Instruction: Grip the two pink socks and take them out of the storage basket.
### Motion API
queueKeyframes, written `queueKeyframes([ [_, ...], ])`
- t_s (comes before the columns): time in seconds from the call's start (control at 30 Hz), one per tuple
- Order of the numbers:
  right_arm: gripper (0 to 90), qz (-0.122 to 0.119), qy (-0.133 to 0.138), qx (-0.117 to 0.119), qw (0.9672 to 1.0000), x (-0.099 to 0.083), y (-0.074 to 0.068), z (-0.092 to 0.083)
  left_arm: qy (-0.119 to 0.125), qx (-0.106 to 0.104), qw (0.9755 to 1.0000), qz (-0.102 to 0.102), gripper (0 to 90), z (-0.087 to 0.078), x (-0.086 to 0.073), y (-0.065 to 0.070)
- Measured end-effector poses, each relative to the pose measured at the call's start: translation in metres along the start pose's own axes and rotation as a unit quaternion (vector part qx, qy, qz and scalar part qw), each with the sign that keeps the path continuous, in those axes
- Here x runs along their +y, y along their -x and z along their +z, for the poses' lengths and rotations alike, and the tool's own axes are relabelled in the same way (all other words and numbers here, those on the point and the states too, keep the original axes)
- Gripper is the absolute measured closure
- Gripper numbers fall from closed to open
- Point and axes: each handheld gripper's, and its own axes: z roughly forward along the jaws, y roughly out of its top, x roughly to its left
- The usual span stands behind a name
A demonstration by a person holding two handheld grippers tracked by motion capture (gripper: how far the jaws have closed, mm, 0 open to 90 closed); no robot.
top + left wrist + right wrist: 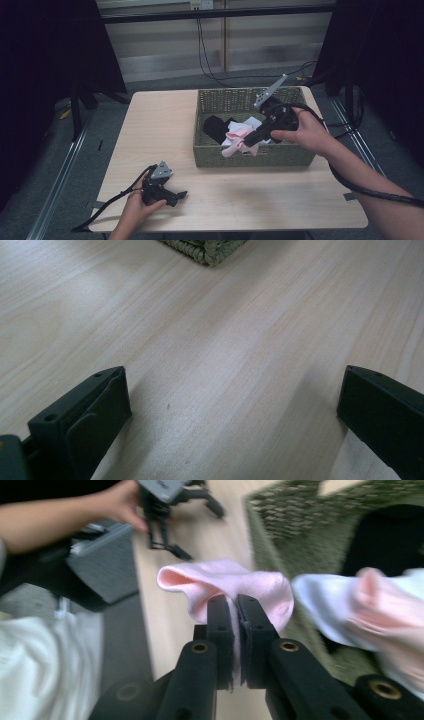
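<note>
A: Pale wooden table (165,130) in a dim room, dark curtains either side; a woven basket (250,155) sits toward two o'clock, holding black, white and pink cloth.

B: Right claw (248,142) is pinched tight on a pink sock (235,585) at the basket's front edge; left claw (175,196) rests at seven o'clock, jaws wide apart, empty.

A: Risks?

B: Only a thin fold is caught, so I'd guess it could slip free; the white cloth (325,605) lies against it and may drag out too; the sock could snag on the rim.
</note>
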Motion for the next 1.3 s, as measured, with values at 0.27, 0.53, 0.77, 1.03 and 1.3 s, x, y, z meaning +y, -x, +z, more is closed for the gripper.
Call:
queueKeyframes([
  [0.27,55.6,0.025,0.014,-0.019,0.9994,-0.003,0.014,0.010,-0.001,0.000,1.0000,0.000,0.0,0.000,0.000,0.000],
  [0.53,49.6,0.080,-0.013,-0.076,0.9938,-0.008,0.064,0.031,0.000,0.000,1.0000,0.000,0.0,0.000,0.000,0.000],
  [0.77,46.7,0.103,-0.039,-0.117,0.9870,-0.016,0.096,0.060,0.001,0.000,1.0000,0.000,0.0,0.000,0.000,0.000],
  [1.03,36.7,0.114,-0.045,-0.143,0.9820,-0.018,0.112,0.070,0.000,0.000,1.0000,0.000,0.0,0.000,0.000,0.000],
  [1.3,26.5,0.128,-0.050,-0.164,0.9770,-0.021,0.130,0.081,0.000,0.000,1.0000,0.000,0.0,0.000,0.000,0.000],
])
